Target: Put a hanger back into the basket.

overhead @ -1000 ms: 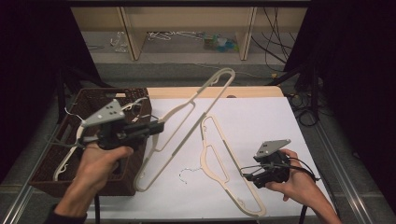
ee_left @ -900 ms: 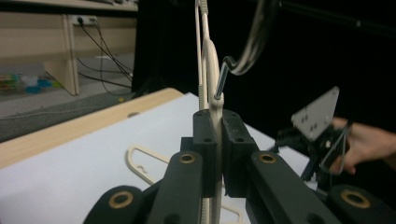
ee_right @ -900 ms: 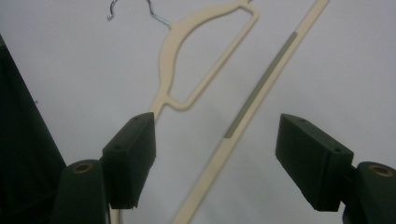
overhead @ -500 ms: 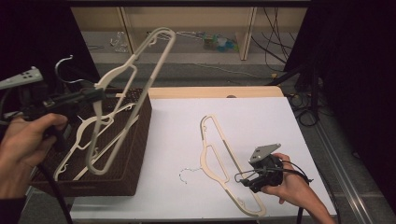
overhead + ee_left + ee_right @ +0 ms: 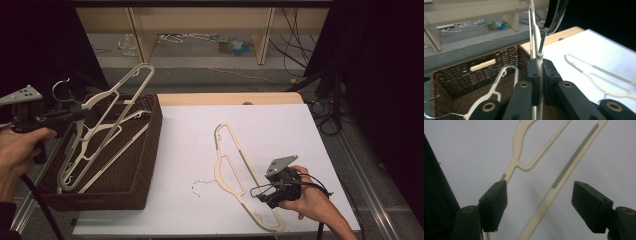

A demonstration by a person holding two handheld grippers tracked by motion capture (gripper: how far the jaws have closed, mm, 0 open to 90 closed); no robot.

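The work in hand is moving cream plastic hangers off the table into the wicker basket [image 5: 145,150]. The left gripper [image 5: 75,115] is clamped tight on one cream hanger [image 5: 107,107], which rises tilted ahead of its jaws, over the basket's open top and not yet lying in it; the left gripper view shows the hanger's thin edge pinched between the pads [image 5: 534,75], with its metal hook just beyond. Below that gripper, at least one hanger [image 5: 92,150] already rests inside the basket, so part of the job looks done.

The right gripper [image 5: 262,192] has its jaws spread apart and grips nothing. A second cream hanger [image 5: 235,175] lies flat on the white table sheet [image 5: 280,125]; in the right gripper view its long bar [image 5: 549,197] runs between the open pads without touching them.

Judging by this, what remains is to release the raised hanger into the basket, then close on the table hanger and carry it over too
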